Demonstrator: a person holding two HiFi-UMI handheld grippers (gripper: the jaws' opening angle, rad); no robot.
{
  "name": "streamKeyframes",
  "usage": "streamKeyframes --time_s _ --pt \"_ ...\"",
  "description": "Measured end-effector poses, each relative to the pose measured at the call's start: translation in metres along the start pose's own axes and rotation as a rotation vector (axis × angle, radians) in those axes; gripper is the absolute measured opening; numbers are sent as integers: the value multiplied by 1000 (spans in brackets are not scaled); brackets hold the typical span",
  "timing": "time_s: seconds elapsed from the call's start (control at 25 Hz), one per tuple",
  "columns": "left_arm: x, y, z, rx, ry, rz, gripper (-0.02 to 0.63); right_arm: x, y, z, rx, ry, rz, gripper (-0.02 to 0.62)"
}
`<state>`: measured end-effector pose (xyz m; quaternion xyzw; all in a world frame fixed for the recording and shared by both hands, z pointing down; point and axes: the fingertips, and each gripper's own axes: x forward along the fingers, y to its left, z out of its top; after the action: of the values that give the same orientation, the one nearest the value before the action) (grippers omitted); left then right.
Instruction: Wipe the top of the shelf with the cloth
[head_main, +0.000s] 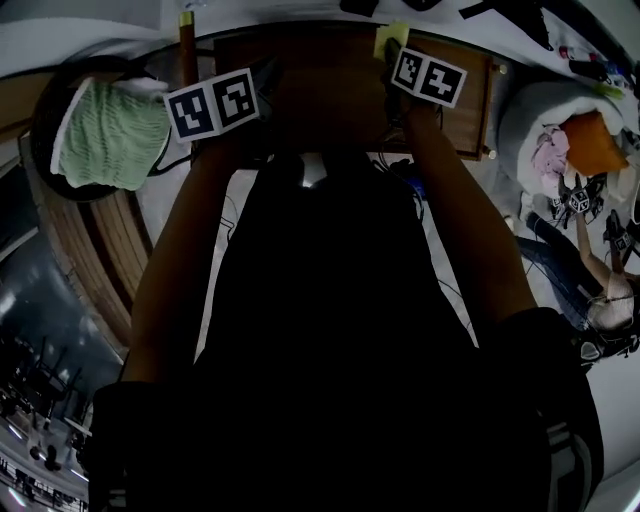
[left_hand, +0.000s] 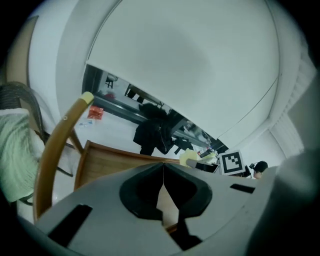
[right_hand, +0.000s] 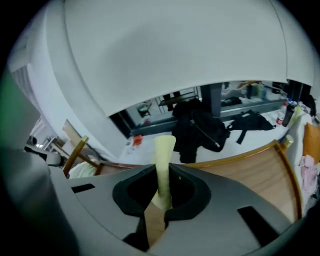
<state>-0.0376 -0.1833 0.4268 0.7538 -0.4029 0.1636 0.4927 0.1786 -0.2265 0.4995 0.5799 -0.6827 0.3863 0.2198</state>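
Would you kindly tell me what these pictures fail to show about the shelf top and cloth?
- Head view: the person's torso covers most of the shelf top, so its cleanliness is unreadable.
- Right gripper view: the right tool is shut on the yellow cloth. The tool's body hides the cloth's lower end, so contact with the shelf is unclear.
- Left gripper view: the left tool, shut and empty, blocks the near shelf.

My left tool (left_hand: 163, 176) and my right tool (right_hand: 161, 192) each have a grey body with black pads (left_hand: 142, 192). Each carries a white cube (head_main: 211, 104) with black square markers. I wear a dark top (head_main: 340, 330).
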Motion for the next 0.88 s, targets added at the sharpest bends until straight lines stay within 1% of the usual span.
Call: streamKeyframes --time_s 0.08,0.2,0.32,0.48,0.64,0.76,0.88 --pt "-18 18 -1 0 0 13 12 12 54 -15 -28 28 80 54" --pt "-43 47 -8 -3 17 49 11 31 124 -41 -35 75 178 54" --pt "-63 76 -17 3 46 85 11 49 184 -68 -69 120 254 54" --pt "-84 106 -22 -15 51 99 11 78 251 -95 -116 166 347 54" --pt "-92 122 -24 -23 48 92 11 106 285 -110 -146 204 381 54" --pt "-90 128 -26 -8 56 80 11 121 294 -121 -186 239 398 54" --pt "-90 129 -24 1 51 68 12 127 298 -124 -254 242 391 54"
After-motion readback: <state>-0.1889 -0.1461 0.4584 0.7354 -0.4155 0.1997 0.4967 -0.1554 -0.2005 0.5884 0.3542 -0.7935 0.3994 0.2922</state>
